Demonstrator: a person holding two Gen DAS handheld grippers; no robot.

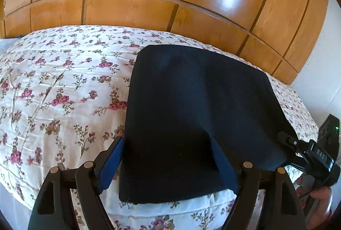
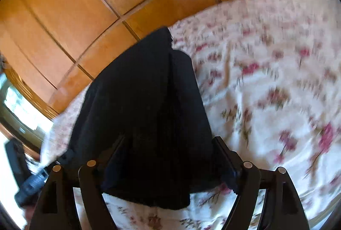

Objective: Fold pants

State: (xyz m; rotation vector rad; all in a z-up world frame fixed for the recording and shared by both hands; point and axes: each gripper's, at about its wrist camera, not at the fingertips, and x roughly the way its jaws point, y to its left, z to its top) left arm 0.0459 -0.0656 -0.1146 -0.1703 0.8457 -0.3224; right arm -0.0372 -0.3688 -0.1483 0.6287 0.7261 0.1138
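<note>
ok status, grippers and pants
Left gripper open over pants. Right gripper open, straddling them. Pants folded on bed. Nothing in the way.

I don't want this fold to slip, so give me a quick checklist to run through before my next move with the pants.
1. Pants lying on the bed sheet: ok.
2. Left gripper straddling the near edge, fingers spread: ok, open.
3. Right gripper around the cloth: cannot tell if it grips.
4. Far edge flat and unwrinkled: ok.
5. Layers aligned in the right wrist view: not ok, one edge is offset.
6. Right view sharp: not ok, blurred.
</note>
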